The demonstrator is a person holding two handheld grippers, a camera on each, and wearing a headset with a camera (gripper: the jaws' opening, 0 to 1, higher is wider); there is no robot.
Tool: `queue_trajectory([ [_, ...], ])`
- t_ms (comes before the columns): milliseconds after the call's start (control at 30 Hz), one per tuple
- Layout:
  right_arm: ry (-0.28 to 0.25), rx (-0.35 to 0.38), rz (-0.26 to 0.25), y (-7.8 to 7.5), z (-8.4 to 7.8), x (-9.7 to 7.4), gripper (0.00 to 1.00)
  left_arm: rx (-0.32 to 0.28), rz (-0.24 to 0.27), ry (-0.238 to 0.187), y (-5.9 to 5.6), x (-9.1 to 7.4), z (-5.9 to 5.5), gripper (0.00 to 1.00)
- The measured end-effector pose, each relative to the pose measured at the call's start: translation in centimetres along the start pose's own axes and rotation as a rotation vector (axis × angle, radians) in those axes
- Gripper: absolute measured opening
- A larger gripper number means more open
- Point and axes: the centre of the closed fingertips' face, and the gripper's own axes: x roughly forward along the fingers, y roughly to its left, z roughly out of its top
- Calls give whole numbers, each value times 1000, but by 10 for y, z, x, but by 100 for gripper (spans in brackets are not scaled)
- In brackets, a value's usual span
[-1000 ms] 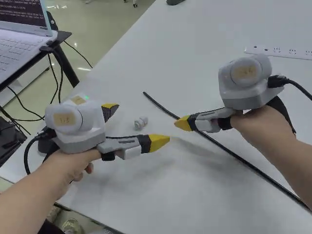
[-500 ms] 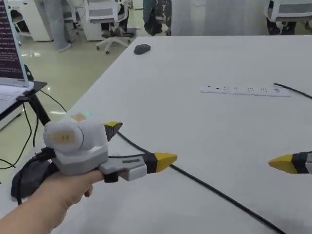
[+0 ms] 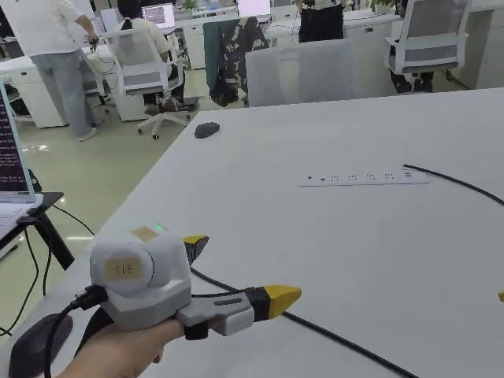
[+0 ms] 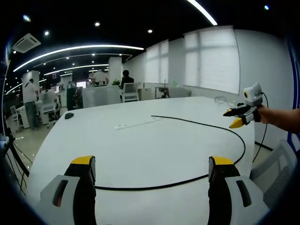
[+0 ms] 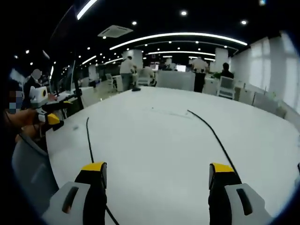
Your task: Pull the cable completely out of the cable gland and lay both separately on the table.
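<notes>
A thin black cable (image 3: 339, 340) lies on the white table (image 3: 331, 236), running from under my left gripper (image 3: 240, 269) toward the lower right. That gripper is open low at the left, yellow tips wide apart, nothing between them. In the left gripper view its jaws (image 4: 152, 164) frame the cable (image 4: 154, 186), which curves up and back along the table. My right gripper (image 4: 240, 114) is held far off at the right, above the table edge. The right gripper (image 5: 157, 168) is open and holds nothing; the cable (image 5: 88, 136) runs past its left jaw toward the left gripper (image 5: 49, 115).
A white power strip (image 3: 364, 179) lies mid-table, with a second black cable (image 3: 453, 183) leading off to the right. A dark mouse (image 3: 206, 129) sits near the far left edge. Office chairs (image 3: 142, 71) and people stand beyond. A laptop stand (image 3: 31, 209) is at the left.
The head camera has tilted up toward the room. The right gripper has swung away to the right, far from the left one. The left gripper has stayed open over the cable.
</notes>
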Motion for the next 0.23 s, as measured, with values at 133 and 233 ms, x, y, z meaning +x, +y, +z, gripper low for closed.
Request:
queue_trajectory([
  [133, 28, 17, 6, 6, -13, 1, 95, 56, 15, 16, 2, -4, -1, 100],
  [233, 9, 44, 9, 7, -10, -2, 99, 52, 21, 19, 3, -6, -1, 100],
])
